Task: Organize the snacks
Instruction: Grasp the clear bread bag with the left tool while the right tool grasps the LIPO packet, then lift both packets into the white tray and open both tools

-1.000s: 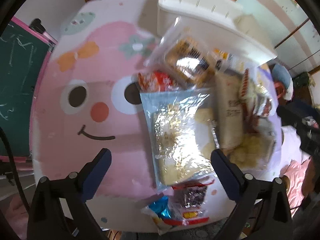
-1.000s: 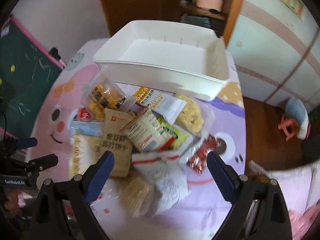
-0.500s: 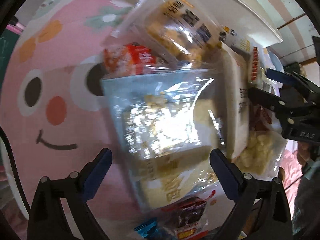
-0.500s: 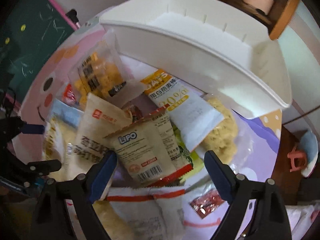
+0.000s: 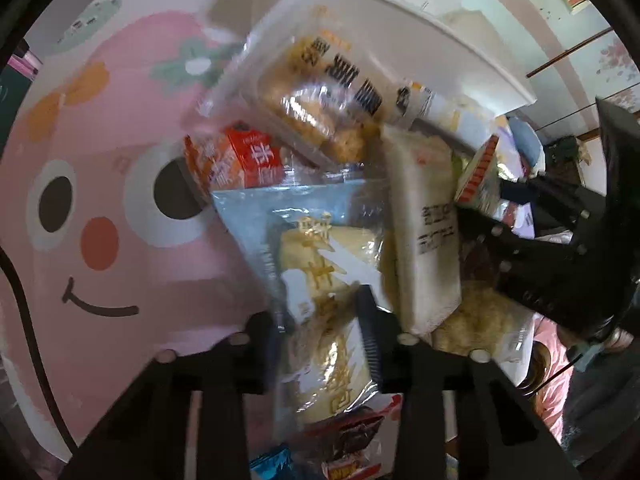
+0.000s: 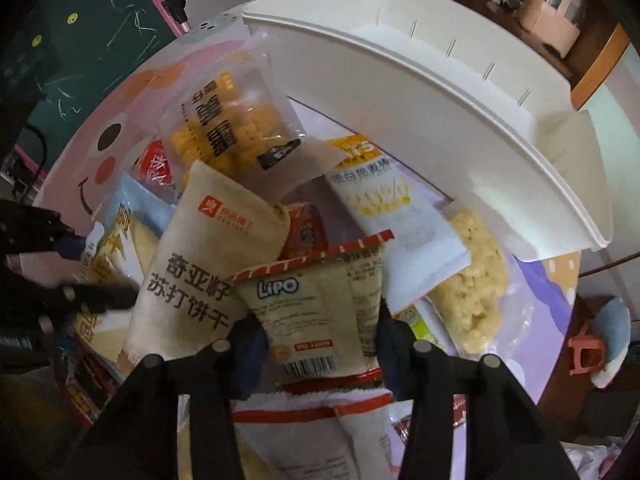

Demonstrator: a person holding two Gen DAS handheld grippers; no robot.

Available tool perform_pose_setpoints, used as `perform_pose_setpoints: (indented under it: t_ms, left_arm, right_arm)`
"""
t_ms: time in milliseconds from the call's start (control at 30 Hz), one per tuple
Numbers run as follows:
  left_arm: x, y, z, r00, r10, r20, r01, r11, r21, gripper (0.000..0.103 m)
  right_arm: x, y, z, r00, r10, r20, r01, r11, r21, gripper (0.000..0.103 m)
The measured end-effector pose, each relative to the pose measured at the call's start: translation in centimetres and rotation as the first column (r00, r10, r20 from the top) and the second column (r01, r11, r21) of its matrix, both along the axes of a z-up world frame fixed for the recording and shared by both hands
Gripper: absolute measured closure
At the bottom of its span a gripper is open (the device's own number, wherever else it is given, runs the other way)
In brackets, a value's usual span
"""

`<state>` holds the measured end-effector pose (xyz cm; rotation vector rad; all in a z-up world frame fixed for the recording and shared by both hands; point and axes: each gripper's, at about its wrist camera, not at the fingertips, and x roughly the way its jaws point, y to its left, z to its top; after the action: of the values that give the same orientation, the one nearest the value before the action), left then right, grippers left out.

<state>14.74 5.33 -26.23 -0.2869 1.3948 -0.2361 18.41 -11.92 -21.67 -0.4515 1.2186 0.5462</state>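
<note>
A heap of snack packets lies on a round pink cartoon-face table in front of a white plastic bin. My left gripper is shut on a clear blue-edged packet of yellow cakes. My right gripper is shut on the red-edged LIPO packet. A beige cracker packet lies left of the LIPO packet; it also shows in the left wrist view. The bin shows empty inside.
A clear packet of orange snacks leans on the bin's front wall. A white-yellow packet and a clear bag of yellow puffs lie to the right. A green chalkboard stands left of the table.
Both grippers moved down into the heap and closed. The left one closed on the yellow cake packet, the right one on the LIPO packet.
</note>
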Motion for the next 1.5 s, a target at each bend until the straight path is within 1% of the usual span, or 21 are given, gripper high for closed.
perform_pose_setpoints:
  t_ms: [67,100,200,267,333,367,433,500,567,700,833,933,1033,1067,1167,1233,1367,1500]
  left_arm:
    - [0.0,-0.1,1.0,1.000,0.000,0.018,0.000,1.000,0.019,0.081]
    - [-0.2,-0.1,1.7,0.999,-0.001,0.035,0.000,1.000,0.023,0.084]
    - [-0.6,-0.3,4.5,0.995,-0.007,0.100,0.001,0.999,0.054,0.088]
    - [-0.4,-0.8,6.1,0.990,0.003,0.138,-0.014,0.997,0.077,0.089]
    - [-0.6,-0.3,7.7,0.986,0.022,0.165,-0.038,0.995,0.093,0.089]
    - [-0.6,-0.9,8.1,0.984,0.029,0.178,-0.047,0.994,0.094,0.089]
    - [-0.8,-1.1,10.0,0.976,0.040,0.215,-0.063,0.993,0.102,0.090]
    - [-1.3,0.1,12.4,0.964,0.049,0.260,-0.076,0.992,0.096,0.090]
    - [-1.5,0.0,14.6,0.949,0.059,0.308,-0.093,0.991,0.096,0.090]
    - [-0.6,-0.3,19.4,0.913,0.048,0.405,-0.095,0.991,0.097,0.090]
    - [2.1,-1.0,22.9,0.877,0.021,0.481,-0.093,0.988,0.126,0.090]
    - [4.6,-1.8,24.6,0.850,0.005,0.527,-0.097,0.984,0.147,0.090]
    - [7.6,-2.6,25.2,0.836,-0.006,0.549,-0.103,0.980,0.168,0.090]
    - [8.8,-2.8,25.3,0.834,-0.010,0.552,-0.106,0.979,0.177,0.090]
    - [11.7,-3.4,25.0,0.834,-0.018,0.551,-0.105,0.976,0.190,0.090]
    - [13.6,-3.8,24.4,0.839,-0.027,0.544,-0.100,0.974,0.203,0.089]
    - [16.6,-4.6,22.6,0.853,-0.039,0.521,-0.085,0.974,0.211,0.089]
    - [19.1,-5.3,20.6,0.869,-0.055,0.492,-0.070,0.970,0.232,0.089]
  right_arm:
    - [-0.7,-0.2,0.7,1.000,-0.011,0.017,0.011,1.000,0.012,0.057]
    - [-0.9,-0.4,1.1,1.000,-0.018,0.021,0.017,1.000,0.021,0.057]
    - [-1.0,-0.7,2.8,0.998,-0.041,0.045,0.038,0.998,0.054,0.057]
    - [-1.2,-1.0,4.2,0.996,-0.056,0.067,0.050,0.995,0.084,0.057]
    - [-1.4,-1.4,5.4,0.994,-0.067,0.083,0.058,0.993,0.106,0.057]
    - [-1.5,-1.6,6.3,0.992,-0.077,0.096,0.065,0.991,0.121,0.057]
    - [-1.7,-1.9,7.7,0.990,-0.089,0.113,0.073,0.987,0.143,0.057]
    - [-2.1,-1.6,9.3,0.985,-0.106,0.137,0.083,0.983,0.166,0.057]
    - [-2.3,-2.0,11.4,0.978,-0.130,0.166,0.098,0.977,0.189,0.057]
    - [-1.7,-1.7,14.4,0.959,-0.178,0.219,0.134,0.970,0.203,0.057]
    - [-0.5,-2.0,17.5,0.933,-0.241,0.269,0.188,0.960,0.207,0.057]
    - [1.3,-2.4,19.3,0.906,-0.293,0.305,0.236,0.949,0.210,0.057]
    - [3.0,-3.1,20.2,0.883,-0.342,0.323,0.286,0.935,0.209,0.057]
    - [3.9,-3.4,20.3,0.872,-0.363,0.328,0.309,0.928,0.207,0.057]
    - [6.4,-3.9,20.2,0.852,-0.409,0.326,0.359,0.911,0.204,0.057]
    - [7.9,-4.0,20.0,0.842,-0.431,0.325,0.386,0.902,0.196,0.057]
    - [11.3,-4.6,18.3,0.825,-0.475,0.305,0.442,0.880,0.176,0.056]
    - [14.1,-4.8,16.4,0.819,-0.503,0.275,0.482,0.864,0.145,0.056]
